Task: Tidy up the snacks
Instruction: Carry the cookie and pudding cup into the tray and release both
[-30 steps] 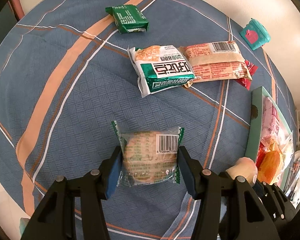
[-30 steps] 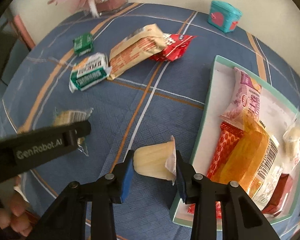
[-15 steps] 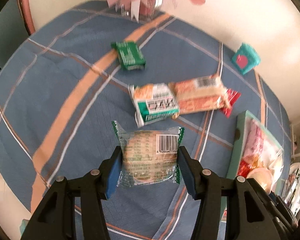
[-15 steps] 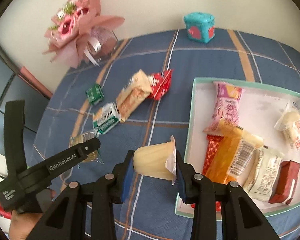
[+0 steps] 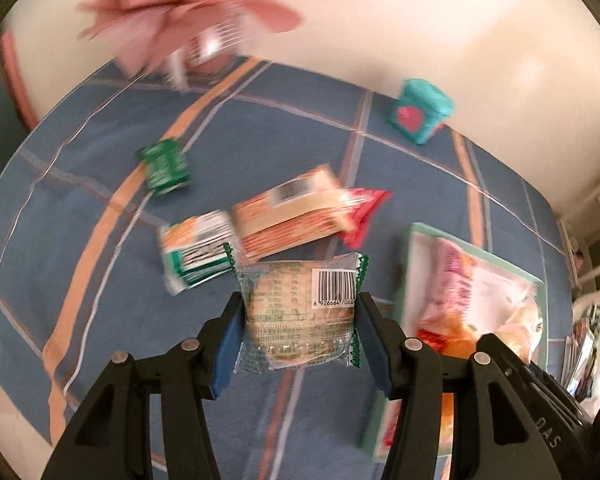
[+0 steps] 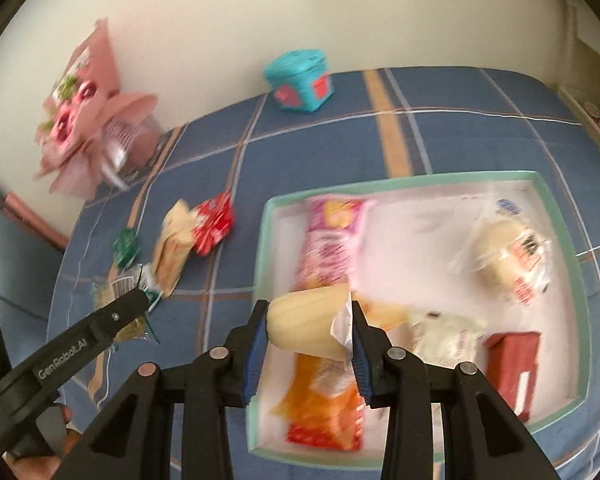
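The left gripper (image 5: 298, 334) has its 2 blue pads pressed on a clear-wrapped pastry packet (image 5: 298, 314), held above the blue plaid tablecloth (image 5: 80, 200). The right gripper (image 6: 309, 330) is clamped on a pale jelly cup (image 6: 306, 326) over the near left corner of the mint-rimmed tray (image 6: 556, 204), where several snacks lie. Farther off, 4 packets (image 5: 288, 216) lie loose on the cloth. A teal box (image 6: 300, 82) and pink bouquet (image 6: 88, 120) sit by the wall.
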Demonstrator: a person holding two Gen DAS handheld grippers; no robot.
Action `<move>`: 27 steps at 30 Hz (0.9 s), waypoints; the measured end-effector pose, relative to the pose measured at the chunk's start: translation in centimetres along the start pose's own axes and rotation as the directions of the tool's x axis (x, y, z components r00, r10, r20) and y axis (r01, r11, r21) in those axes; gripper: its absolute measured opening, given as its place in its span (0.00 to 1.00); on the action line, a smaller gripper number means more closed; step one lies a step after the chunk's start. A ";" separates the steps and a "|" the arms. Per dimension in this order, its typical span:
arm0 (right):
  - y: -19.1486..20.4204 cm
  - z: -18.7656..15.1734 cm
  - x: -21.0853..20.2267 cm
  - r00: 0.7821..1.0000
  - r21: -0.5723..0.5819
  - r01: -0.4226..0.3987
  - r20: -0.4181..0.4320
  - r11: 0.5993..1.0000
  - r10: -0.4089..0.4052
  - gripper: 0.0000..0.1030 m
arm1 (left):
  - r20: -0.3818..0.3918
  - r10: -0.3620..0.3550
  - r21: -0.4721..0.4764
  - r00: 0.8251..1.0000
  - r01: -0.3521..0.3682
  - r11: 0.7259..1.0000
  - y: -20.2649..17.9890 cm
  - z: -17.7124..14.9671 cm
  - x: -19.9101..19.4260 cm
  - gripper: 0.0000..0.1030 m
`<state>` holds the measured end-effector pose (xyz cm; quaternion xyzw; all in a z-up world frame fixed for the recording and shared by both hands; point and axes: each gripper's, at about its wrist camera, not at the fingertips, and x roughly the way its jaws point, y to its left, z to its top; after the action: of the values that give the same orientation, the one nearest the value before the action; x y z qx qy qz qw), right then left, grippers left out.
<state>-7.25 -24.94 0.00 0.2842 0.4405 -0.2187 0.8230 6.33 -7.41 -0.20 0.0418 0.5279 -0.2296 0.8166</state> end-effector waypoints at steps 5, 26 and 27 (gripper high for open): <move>-2.1 0.9 0.3 0.999 0.038 0.037 0.032 0.999 -0.039 0.39 | 0.013 -0.020 0.109 1.000 0.018 0.994 -4.4 0.9 1.3 0.55; -7.3 1.1 2.7 0.994 0.157 0.105 0.004 0.982 -0.107 0.39 | 0.013 0.014 0.381 1.000 -0.018 0.924 -13.9 0.2 8.7 0.54; -7.5 1.1 2.7 0.994 0.164 0.104 -0.001 0.981 -0.105 0.39 | 0.010 0.014 0.388 1.000 -0.017 0.922 -14.0 0.1 8.8 0.54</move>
<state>-9.80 -31.53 -3.92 0.3266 0.4322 -0.2983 0.7859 3.48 -22.85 -5.48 0.2059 0.4689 -0.3231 0.7958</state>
